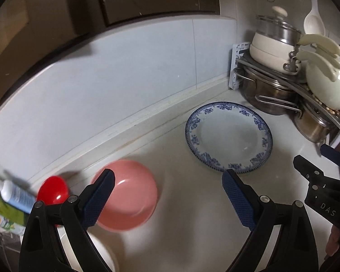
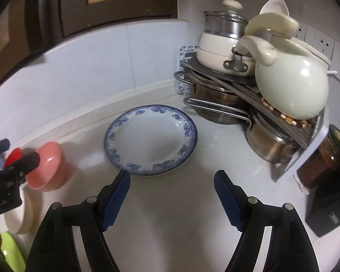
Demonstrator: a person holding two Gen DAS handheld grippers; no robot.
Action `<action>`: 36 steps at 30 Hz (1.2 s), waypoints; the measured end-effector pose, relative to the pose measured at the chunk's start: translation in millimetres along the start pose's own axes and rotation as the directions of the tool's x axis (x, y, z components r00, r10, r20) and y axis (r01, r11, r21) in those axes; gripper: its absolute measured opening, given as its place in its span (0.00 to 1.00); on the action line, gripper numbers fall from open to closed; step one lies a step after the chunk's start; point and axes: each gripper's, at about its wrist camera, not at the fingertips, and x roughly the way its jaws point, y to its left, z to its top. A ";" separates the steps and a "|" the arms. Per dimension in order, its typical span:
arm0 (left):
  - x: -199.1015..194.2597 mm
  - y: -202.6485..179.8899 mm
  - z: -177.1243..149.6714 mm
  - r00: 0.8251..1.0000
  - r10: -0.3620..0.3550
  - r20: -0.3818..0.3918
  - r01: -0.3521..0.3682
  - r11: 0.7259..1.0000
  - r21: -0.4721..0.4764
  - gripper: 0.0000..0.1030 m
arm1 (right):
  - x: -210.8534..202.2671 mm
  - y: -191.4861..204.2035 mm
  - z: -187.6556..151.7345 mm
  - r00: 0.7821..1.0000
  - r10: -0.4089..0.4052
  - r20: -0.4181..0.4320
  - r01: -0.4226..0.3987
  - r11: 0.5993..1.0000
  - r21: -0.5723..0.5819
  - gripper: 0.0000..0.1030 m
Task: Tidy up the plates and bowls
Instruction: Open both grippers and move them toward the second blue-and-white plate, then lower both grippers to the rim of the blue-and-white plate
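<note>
The blue-patterned plate (image 2: 150, 139) is lying flat on the white counter (image 2: 192, 204) just in front of the pot rack (image 2: 249, 86), probably serving as the stacking spot, while the pink bowl (image 1: 127, 195) is sitting apart to its left, beside a red bowl (image 1: 53, 191). The left gripper (image 1: 167, 195) and right gripper (image 2: 172, 195) are both hanging above the counter with jaws spread wide, gripping and touching nothing.

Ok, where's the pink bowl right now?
The pink bowl sits on the counter left of the blue-rimmed plate, beside a small red bowl, near the wall; the right wrist view shows it far left.
</note>
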 end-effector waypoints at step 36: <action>199.9 -26.7 48.4 0.972 -0.057 -0.227 0.041 0.996 -0.074 0.71 | 182.3 -37.7 42.0 0.988 -0.033 -0.152 0.043 0.997 0.064 0.63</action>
